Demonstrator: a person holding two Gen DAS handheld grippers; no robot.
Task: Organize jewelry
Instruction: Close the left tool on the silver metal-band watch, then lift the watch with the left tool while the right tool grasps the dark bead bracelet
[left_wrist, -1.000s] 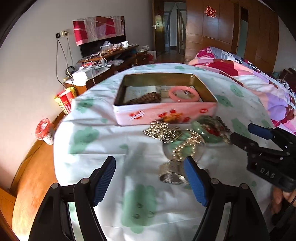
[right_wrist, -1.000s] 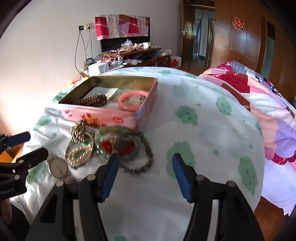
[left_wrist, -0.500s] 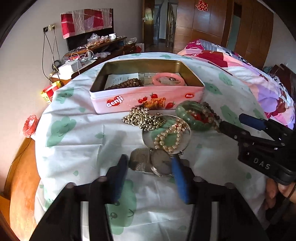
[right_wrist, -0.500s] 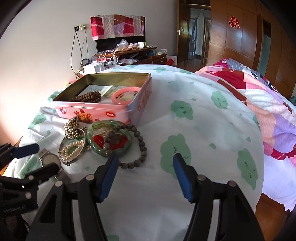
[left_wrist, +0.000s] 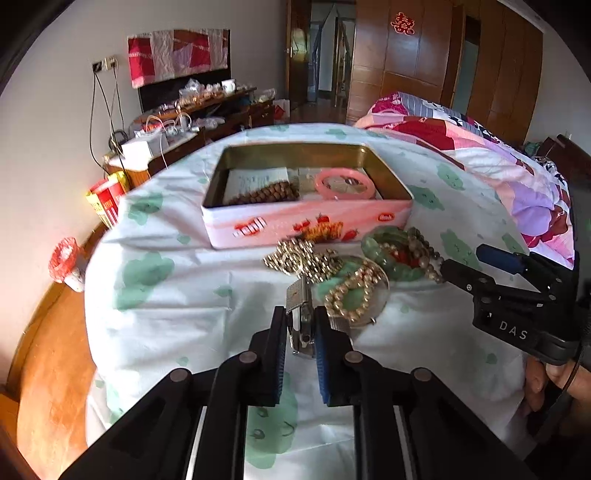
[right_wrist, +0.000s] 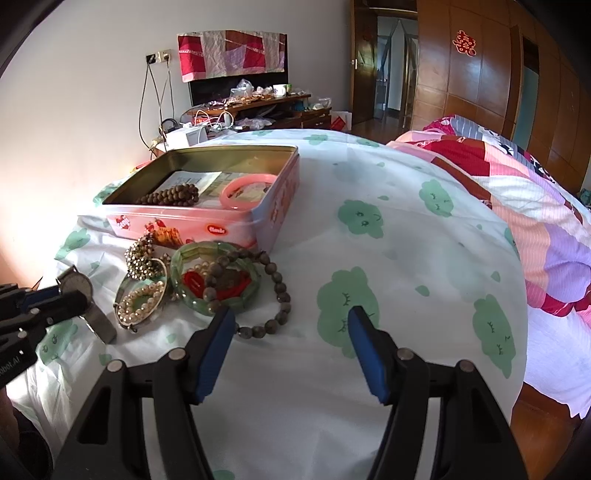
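Since a second ago the left gripper has come in from wide apart and is closing on the silver wristwatch, whose round case now stands on edge between the blue ribbed pads, its mesh metal band trailing onto the white sheet with green tree prints. The right gripper hovers spread and empty over the cloth, just beside a loop of dull brown beads. Near it lie a glossy green bangle, a pearl strand and a knotted gold chain. Behind them sits the open rectangular pink tin, holding wooden beads and a smooth pink ring.
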